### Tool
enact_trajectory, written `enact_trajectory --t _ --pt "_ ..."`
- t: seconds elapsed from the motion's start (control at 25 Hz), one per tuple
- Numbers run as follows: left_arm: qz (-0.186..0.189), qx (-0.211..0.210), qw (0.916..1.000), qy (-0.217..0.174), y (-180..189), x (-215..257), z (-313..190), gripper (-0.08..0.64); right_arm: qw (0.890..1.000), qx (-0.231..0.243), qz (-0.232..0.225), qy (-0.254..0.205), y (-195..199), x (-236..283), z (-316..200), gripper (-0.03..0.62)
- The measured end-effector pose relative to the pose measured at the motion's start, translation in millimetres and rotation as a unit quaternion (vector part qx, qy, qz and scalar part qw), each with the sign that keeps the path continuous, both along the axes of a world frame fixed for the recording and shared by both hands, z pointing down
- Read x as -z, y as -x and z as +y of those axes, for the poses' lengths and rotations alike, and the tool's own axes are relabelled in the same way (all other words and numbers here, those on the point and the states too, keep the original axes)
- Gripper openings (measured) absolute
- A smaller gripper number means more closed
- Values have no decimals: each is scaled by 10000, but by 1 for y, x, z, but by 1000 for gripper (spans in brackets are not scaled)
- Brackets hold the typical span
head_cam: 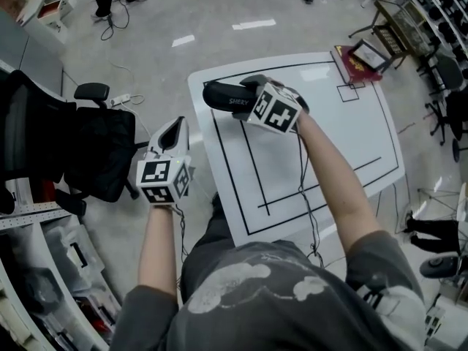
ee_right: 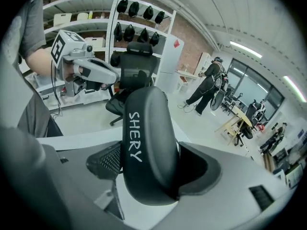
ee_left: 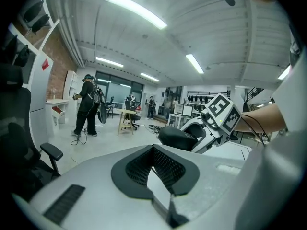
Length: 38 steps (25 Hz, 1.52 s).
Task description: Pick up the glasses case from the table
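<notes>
Right gripper (head_cam: 254, 88) pinched the case (head_cam: 225, 99) crosswise, long axis running leftward over the table's (head_cam: 322, 145) far-left corner, apparently lifted clear; left gripper (head_cam: 172, 133), pressed together and empty, stood off the left edge.

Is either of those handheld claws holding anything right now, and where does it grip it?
The right gripper clamps the dark glasses case near one end; the left gripper is shut and empty.
</notes>
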<state>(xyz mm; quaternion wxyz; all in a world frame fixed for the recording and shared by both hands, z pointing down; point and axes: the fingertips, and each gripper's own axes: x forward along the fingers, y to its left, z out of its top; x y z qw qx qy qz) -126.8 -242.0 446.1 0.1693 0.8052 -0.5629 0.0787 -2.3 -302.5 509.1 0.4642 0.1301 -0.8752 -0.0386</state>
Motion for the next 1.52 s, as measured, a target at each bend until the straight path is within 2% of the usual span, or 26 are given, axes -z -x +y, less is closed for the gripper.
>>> enact_trajectory --t 0.28,0.48,0.6,1.04,1.24,1.52 --pt "-7 20 9998 -214 -28 25 51 2 9954 -536 -792 -29 -27 41 55 344" --pt "-3 5 9996 -293 -57 38 102 2 9848 -864 -1499 -123 -52 70 106 345" --pt "25 30 9995 -304 -73 40 137 2 9790 -1026 -1754 -167 -68 77 139 345" --pt "104 164 9995 -249 -123 46 247 2 9648 -1261 -2307 61 -109 82 248 347" --pt "55 109 9996 -235 -132 46 271 2 9600 -1385 -2420 240 -115 75 274 347" --pt "142 0 9997 -204 -123 38 285 2 9507 -1603 -2631 368 -109 71 299 348"
